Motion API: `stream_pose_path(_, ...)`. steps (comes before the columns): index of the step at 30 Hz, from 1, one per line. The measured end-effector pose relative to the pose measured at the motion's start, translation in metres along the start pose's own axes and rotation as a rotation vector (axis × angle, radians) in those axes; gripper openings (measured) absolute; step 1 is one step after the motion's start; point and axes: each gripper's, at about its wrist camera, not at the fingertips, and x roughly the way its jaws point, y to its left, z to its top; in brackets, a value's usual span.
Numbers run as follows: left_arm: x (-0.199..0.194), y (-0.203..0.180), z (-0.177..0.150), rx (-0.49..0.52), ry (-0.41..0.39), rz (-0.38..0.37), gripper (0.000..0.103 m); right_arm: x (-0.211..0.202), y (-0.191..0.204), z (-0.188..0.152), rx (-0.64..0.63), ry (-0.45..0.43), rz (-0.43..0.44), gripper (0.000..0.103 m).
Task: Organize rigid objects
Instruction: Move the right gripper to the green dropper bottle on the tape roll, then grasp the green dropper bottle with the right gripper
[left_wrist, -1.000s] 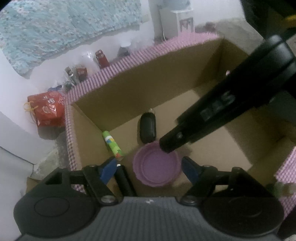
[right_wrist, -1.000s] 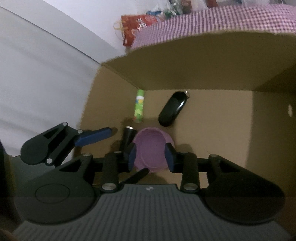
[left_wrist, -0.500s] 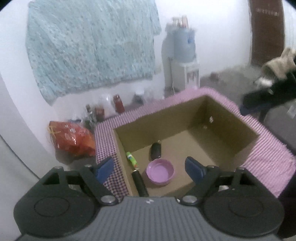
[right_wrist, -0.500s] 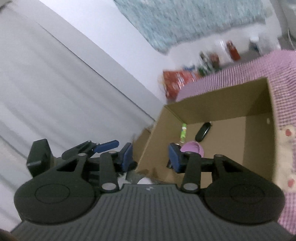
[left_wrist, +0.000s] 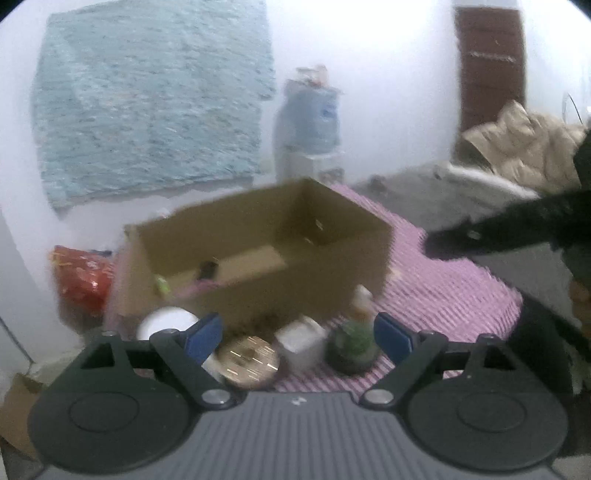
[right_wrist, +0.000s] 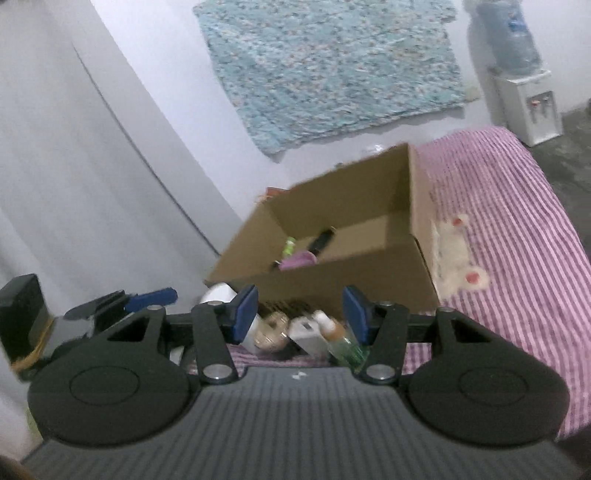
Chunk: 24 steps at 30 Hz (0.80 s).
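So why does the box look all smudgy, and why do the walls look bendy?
Left wrist view: the cardboard box and the small things in front of it are smeared by motion blur, and the wall is washed out bright. Right wrist view: sharper, with only slight smear on the box; the fisheye lens curves the wall lines.

Left gripper (left_wrist: 297, 334) fingers apart, nothing between; cardboard box (left_wrist: 295, 280) beyond.
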Motion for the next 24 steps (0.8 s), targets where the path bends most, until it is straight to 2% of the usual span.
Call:
stream_pose_path(5,0.034,-0.027,-0.019,0.031,0.03,0.0,0.089,0.031,-0.002,-0.03,-0.024,0.03,-0.042,0.051)
stream_pose_path(10,0.056,-0.036,-0.026,0.043,0.029,0.0,0.085,0.046,0.005,-0.025,-0.088,0.056,-0.066,0.051)
stream_pose_path(13,0.064,-0.044,-0.029,0.045,0.019,-0.026,0.076,0.058,0.008,-0.023,-0.127,0.075,-0.077,0.051)
stream_pose_path(18,0.082,-0.049,-0.031,0.028,0.049,-0.05,0.059,0.076,0.013,-0.018,-0.178,0.1,-0.077,0.05)
stream_pose_path(24,0.101,-0.044,-0.034,0.008,0.074,-0.066,0.046,0.096,0.015,-0.013,-0.197,0.122,-0.072,0.045)
